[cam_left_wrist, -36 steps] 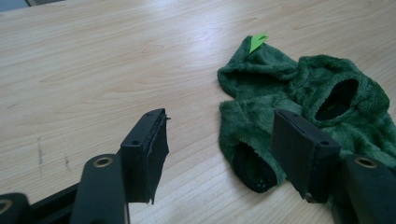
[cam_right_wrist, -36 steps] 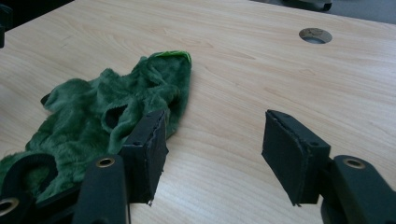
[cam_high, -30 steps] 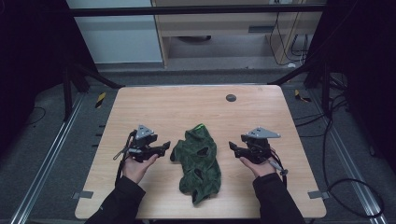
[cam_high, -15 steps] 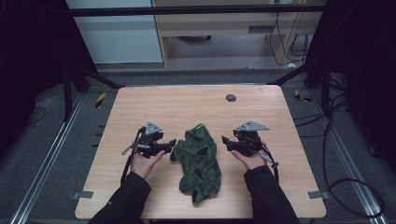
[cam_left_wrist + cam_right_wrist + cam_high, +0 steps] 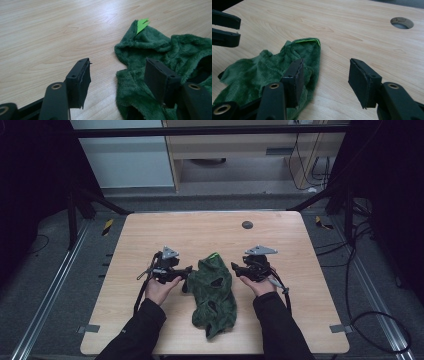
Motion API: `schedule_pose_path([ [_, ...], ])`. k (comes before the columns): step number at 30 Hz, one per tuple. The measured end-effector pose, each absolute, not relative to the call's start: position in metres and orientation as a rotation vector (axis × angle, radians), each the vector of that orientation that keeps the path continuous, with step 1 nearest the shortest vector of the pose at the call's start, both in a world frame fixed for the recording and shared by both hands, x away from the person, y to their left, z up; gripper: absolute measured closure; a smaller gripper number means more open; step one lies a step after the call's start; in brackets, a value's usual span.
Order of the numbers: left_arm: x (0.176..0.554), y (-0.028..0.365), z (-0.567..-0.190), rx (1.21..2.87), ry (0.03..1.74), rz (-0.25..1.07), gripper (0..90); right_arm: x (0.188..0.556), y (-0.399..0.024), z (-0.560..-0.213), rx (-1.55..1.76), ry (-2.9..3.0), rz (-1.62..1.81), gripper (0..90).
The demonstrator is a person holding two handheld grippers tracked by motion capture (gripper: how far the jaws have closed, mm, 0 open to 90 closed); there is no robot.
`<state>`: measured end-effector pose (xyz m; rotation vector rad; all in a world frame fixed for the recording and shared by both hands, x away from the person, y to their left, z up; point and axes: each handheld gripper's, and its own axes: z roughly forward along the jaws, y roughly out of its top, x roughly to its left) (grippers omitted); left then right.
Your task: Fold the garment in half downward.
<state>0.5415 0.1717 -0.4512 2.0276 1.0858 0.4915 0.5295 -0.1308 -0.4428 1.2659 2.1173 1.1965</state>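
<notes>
Green plush fabric, a crumpled garment [image 5: 214, 292], lies on the wooden tabletop [image 5: 200, 230] between the two hands, a bright green tag [image 5: 213, 256] showing at its far end. The left tongs [image 5: 186, 271] stand at the garment's left edge with their jaws wide apart; in the left gripper view [image 5: 117, 75] one jaw is over bare wood and the other over the fleece, with nothing pinched. The right tongs [image 5: 235, 267] sit at the garment's right edge; their jaws have just been closing yet are well apart, and in the right gripper view [image 5: 324, 75] one jaw hangs over the cloth's border, the other over wood. A round hole [image 5: 247, 225] lies farther back in the tabletop.
</notes>
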Motion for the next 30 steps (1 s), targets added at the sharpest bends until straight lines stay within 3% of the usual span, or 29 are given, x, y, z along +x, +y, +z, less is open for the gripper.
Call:
schedule_pose_path([
  [15,0.556,0.157,-0.471,2.103,1.069,0.428,39.0,0.544,-0.118,-0.454,1.287,2.160,1.177,48.8],
  [30,0.561,0.152,-0.488,2.164,1.077,0.382,47.9,0.552,-0.102,-0.475,1.312,2.247,1.145,53.2],
])
